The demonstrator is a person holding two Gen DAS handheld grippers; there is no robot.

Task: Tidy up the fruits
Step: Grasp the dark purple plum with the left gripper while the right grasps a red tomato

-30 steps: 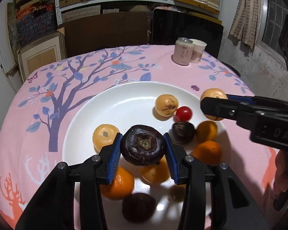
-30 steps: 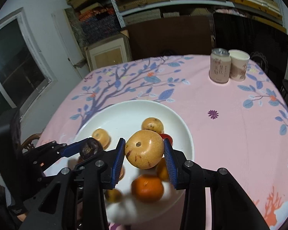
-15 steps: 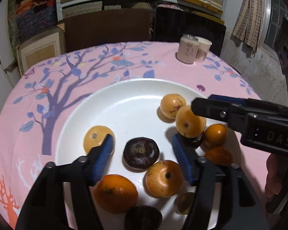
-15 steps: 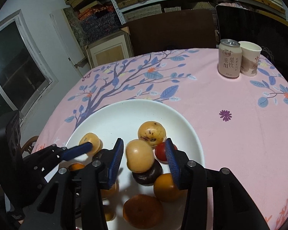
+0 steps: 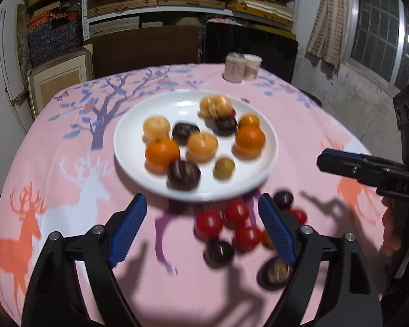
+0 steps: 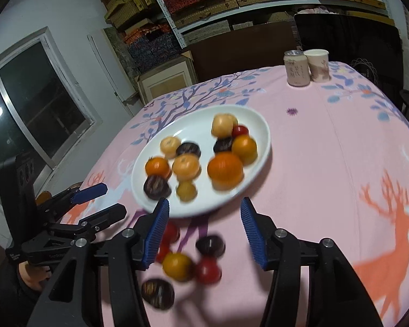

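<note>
A white plate point(image 5: 268, 152) point(image 6: 259, 120) on the pink tablecloth holds several fruits: oranges point(image 5: 162, 154) point(image 6: 225, 169), pale yellow fruits point(image 5: 202, 146) and dark purple fruits point(image 5: 183, 175). Loose red tomatoes point(image 5: 208, 222) point(image 6: 207, 270) and dark fruits point(image 5: 219, 250) point(image 6: 210, 244) lie on the cloth in front of the plate. My left gripper point(image 5: 201, 230) is open and empty above the loose fruit. My right gripper point(image 6: 204, 233) is open and empty, also above the loose fruit; it shows at the right of the left wrist view point(image 5: 338, 163).
A drink can point(image 6: 296, 68) and a paper cup point(image 6: 317, 65) stand at the table's far edge. A dark chair back point(image 5: 248, 46) and cardboard stand behind the table. Shelves with boxes line the wall.
Both grippers let go of their fruit onto the plate, opened and pulled back toward the table's near side. The loose fruits in front of the plate came into view.
</note>
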